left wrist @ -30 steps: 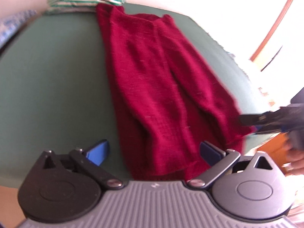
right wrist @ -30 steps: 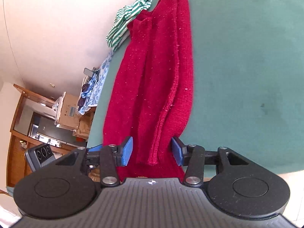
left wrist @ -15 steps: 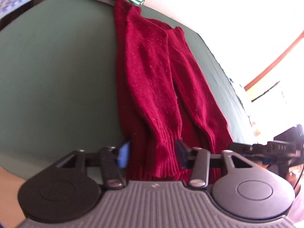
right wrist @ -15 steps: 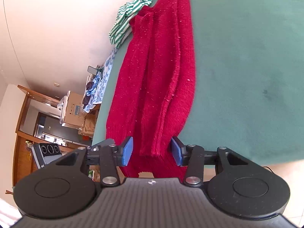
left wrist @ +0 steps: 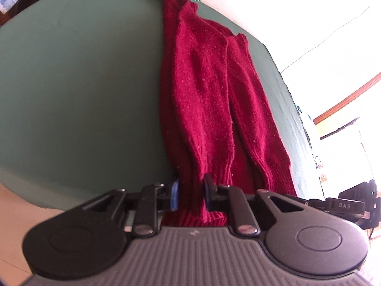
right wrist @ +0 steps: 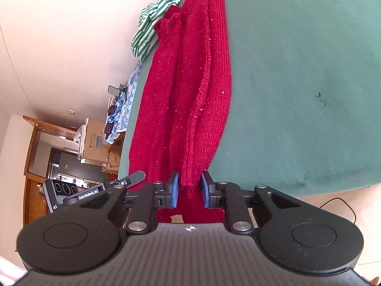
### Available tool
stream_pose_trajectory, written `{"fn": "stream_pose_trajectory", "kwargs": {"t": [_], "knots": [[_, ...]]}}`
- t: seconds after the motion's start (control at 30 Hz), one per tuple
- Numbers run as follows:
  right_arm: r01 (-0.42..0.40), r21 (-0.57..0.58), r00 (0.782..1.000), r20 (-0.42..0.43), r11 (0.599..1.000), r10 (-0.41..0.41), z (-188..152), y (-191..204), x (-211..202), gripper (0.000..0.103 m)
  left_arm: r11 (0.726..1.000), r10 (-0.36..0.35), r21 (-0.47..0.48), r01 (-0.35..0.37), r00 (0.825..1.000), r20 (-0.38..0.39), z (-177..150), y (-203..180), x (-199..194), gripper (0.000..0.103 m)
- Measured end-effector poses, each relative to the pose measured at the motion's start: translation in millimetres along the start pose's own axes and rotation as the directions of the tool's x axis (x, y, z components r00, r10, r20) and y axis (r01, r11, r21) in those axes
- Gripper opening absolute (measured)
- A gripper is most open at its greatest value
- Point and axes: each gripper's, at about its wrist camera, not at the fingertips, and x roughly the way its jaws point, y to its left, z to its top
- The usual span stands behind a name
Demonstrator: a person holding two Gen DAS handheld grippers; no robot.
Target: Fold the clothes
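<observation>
Left gripper (left wrist: 190, 191) clamped on the near hem of the red sweater (left wrist: 212, 109), jaws just narrowed onto a bunched fold of knit, blue pads (left wrist: 175, 194) pressing it from both sides. Right gripper (right wrist: 189, 190) likewise pinched on the same hem, jaws just drawn in, a vertical ridge of red fabric squeezed between its pads (right wrist: 175, 191). From each gripper, sweater stretched straight ahead and away, folded lengthwise into a long narrow strip on the green counter (right wrist: 309, 71), its bottom edge hanging just below the fingertips over the counter's near edge. At the far end of the strip, touching the sweater's top, a crumpled green-and-white striped garment (right wrist: 154, 21). Seen from the left gripper, the right gripper low at the right, beside the sweater's other hem corner. Beyond the counter to the left of the right gripper, a cardboard box (right wrist: 95, 143).
</observation>
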Motion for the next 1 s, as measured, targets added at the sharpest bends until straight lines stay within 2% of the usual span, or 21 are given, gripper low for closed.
{"fn": "stream_pose_trajectory", "kwargs": {"t": [0.07,0.13,0.2,0.33,0.37,0.43,0.47,0.57,0.63,0.77,1.0], "knots": [[-0.002,0.002,1.0,-0.003,1.0,0.002,0.8,0.2,0.0,0.02,1.0,0.002,0.002,-0.002,1.0,-0.006,0.2,-1.3,-0.4,0.017],[0.002,-0.002,1.0,-0.006,1.0,-0.002,0.9,0.9,-1.9,0.021,1.0,-0.006,-0.007,0.006,1.0,-0.018,-0.2,-0.2,-4.2,0.034],[0.005,-0.005,1.0,-0.009,1.0,-0.005,1.0,1.5,-3.8,0.024,1.0,0.001,-0.005,-0.001,1.0,-0.016,-4.2,-0.3,-9.0,0.043],[-0.001,-0.01,1.0,-0.011,1.0,0.001,0.7,0.4,-1.9,0.023,0.999,0.033,0.031,-0.034,0.999,0.006,-8.3,-8.3,-8.0,0.044],[-0.011,0.002,1.0,-0.009,1.0,0.011,1.2,-1.8,0.4,0.021,0.998,0.046,0.041,-0.046,0.999,0.015,-9.1,-11.7,-6.0,0.042],[-0.03,0.04,0.999,-0.011,0.999,0.031,2.0,-8.2,2.8,0.017,0.993,0.09,0.069,-0.092,0.995,0.032,-13.4,-20.1,-3.9,0.018],[-0.04,0.057,0.999,-0.012,0.998,0.04,2.1,-11.3,3.0,0.016,0.989,0.118,0.085,-0.12,0.992,0.038,-15.9,-24.5,-3.4,0.014],[-0.035,0.044,0.999,-0.018,0.998,0.036,1.0,-12.0,-2.4,0.016,0.989,0.122,0.079,-0.123,0.992,0.016,-19.3,-27.8,-7.9,0.012],[-0.04,0.045,0.999,-0.021,0.998,0.04,2.0,-12.1,-6.4,0.015,0.988,0.139,0.067,-0.141,0.99,0.029,-17.0,-30.9,-12.1,0.011],[-0.102,0.095,0.994,-0.031,0.99,0.106,6.8,-13.8,-10.3,0.015,0.988,0.153,-0.005,-0.153,0.988,0.026,-3.1,-37.4,-18.0,0.011],[-0.16,0.176,0.985,-0.035,0.971,0.169,31.2,-2.1,-17.6,0.015,0.995,0.092,-0.029,-0.092,0.995,0.021,41.3,-57.5,-30.6,0.011]]}}
